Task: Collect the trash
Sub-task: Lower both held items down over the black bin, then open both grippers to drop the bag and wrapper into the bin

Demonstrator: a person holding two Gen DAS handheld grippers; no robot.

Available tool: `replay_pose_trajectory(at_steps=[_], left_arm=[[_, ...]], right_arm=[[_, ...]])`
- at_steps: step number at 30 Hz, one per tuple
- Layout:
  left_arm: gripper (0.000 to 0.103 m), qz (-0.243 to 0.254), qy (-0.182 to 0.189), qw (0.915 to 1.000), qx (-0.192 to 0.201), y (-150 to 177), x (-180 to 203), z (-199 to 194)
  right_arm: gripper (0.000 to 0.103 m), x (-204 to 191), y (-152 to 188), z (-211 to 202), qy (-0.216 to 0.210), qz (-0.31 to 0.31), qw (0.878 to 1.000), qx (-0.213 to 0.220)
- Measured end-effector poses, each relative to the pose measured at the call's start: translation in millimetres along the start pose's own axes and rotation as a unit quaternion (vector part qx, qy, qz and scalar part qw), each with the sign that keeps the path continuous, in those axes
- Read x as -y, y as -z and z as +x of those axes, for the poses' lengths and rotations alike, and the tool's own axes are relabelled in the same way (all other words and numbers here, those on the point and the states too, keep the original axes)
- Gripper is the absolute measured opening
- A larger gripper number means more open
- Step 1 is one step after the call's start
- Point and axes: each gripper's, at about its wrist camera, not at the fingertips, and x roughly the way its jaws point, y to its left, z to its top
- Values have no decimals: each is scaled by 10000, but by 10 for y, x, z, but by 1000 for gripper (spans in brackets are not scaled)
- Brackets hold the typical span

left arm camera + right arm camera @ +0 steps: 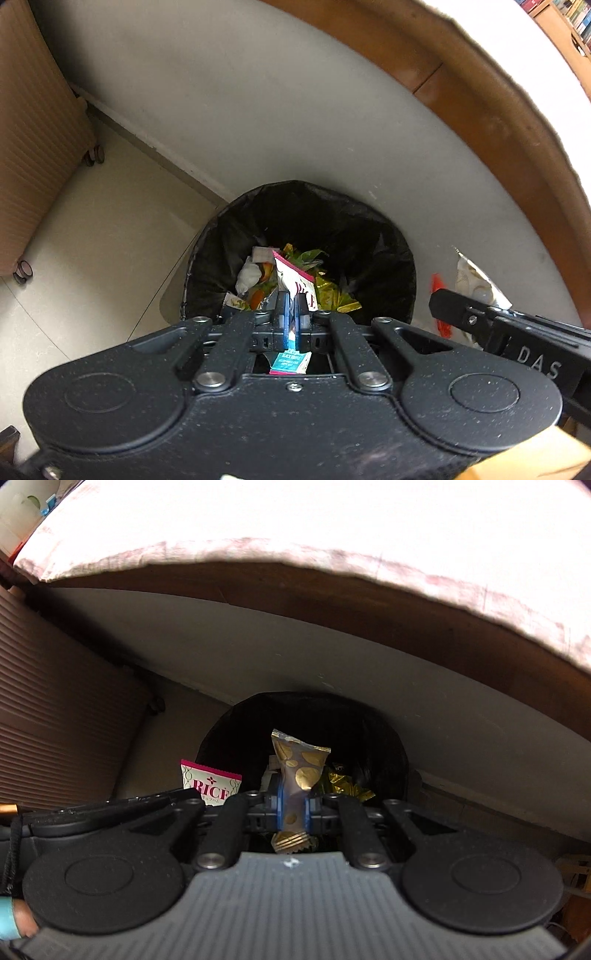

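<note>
Pink wrapper in left gripper

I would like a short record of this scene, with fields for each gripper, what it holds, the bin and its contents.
left gripper: shut on the pink and white wrapper, over the bin
right gripper: shut on the gold-dotted wrapper, over the bin
bin: black liner, on the floor by the wall
bin contents: mixed trash, among it gold foil
beside bin: suitcase

Two grippers, two held wrappers, one lined bin, one suitcase.
</note>
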Motion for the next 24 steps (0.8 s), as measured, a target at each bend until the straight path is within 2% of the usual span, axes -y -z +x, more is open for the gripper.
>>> replay_pose_trajectory(at_steps=[7, 11, 13, 15, 19, 24], left_arm=[[9, 13, -108, 9999, -88, 31, -6, 175], [16, -58, -210, 9996, -154, 35, -27, 193], [31, -68, -239, 9996, -153, 37, -37, 194], [39, -69, -291, 9995, -143, 37, -55, 213], [49, -163, -317, 9992, -198, 18, -72, 216], [60, -252, -379, 9986, -277, 1, -90, 247]], right_arm=[[15, 44, -36, 107, 43, 29, 10000, -72], [23, 37, -43, 155, 55, 19, 9999, -109], [30, 0, -40, 184, 78, -5, 9999, -117], [41, -2, -22, 227, 101, -52, 9999, -121], [42, 14, -20, 218, 135, -110, 9998, -126], [51, 34, -18, 239, 163, -186, 9996, -119]])
